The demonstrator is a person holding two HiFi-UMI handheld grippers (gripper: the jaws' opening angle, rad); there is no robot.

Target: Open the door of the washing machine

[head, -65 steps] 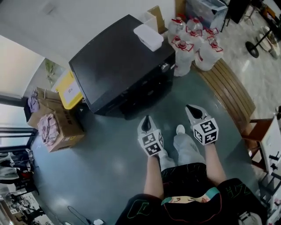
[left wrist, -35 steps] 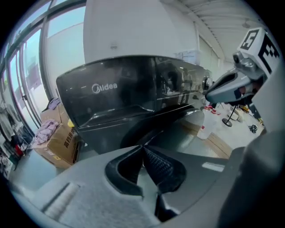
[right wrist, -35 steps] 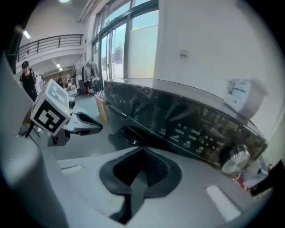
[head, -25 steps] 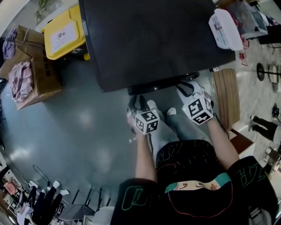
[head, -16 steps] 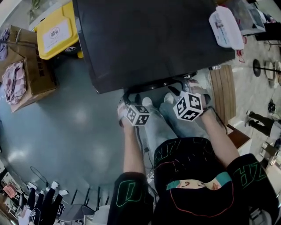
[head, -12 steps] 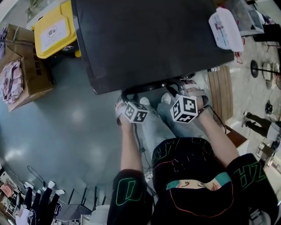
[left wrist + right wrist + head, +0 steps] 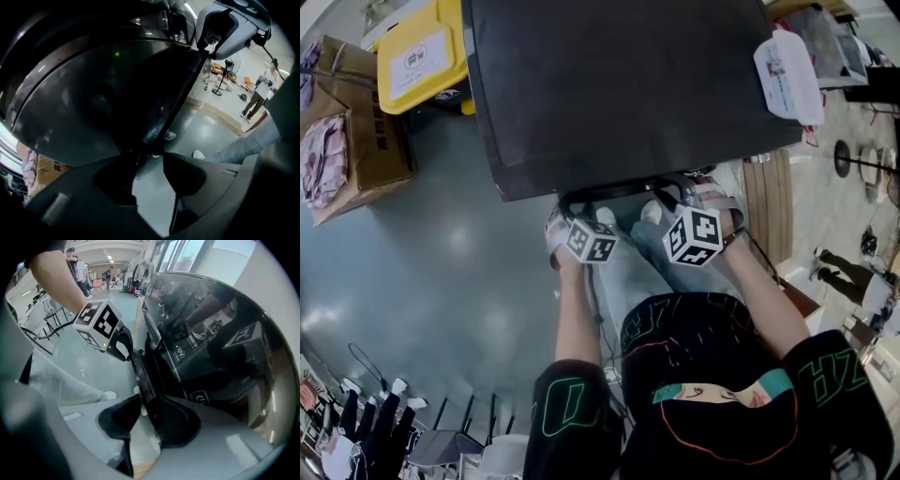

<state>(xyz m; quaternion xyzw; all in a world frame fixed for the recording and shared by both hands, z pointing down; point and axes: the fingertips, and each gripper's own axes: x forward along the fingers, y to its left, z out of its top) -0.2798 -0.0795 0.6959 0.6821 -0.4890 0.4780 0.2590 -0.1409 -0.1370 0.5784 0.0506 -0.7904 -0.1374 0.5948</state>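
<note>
The black washing machine is seen from above, and its round door juts from the front as a dark curved rim. My left gripper and right gripper both point steeply down at that rim, with their tips hidden under it. In the left gripper view the door fills the frame. My left gripper is open, with the door's edge in the gap near the left jaw. My right gripper is open too, with the door's rim between its jaws, against the right one.
A white box lies on the machine's top at the right. A yellow bin and a cardboard box stand to the left, and a wooden bench to the right. The person's feet are just below the door.
Since a second ago both grippers have sunk lower and tilted down onto the door's rim. Over the last half second they have hardly moved.
</note>
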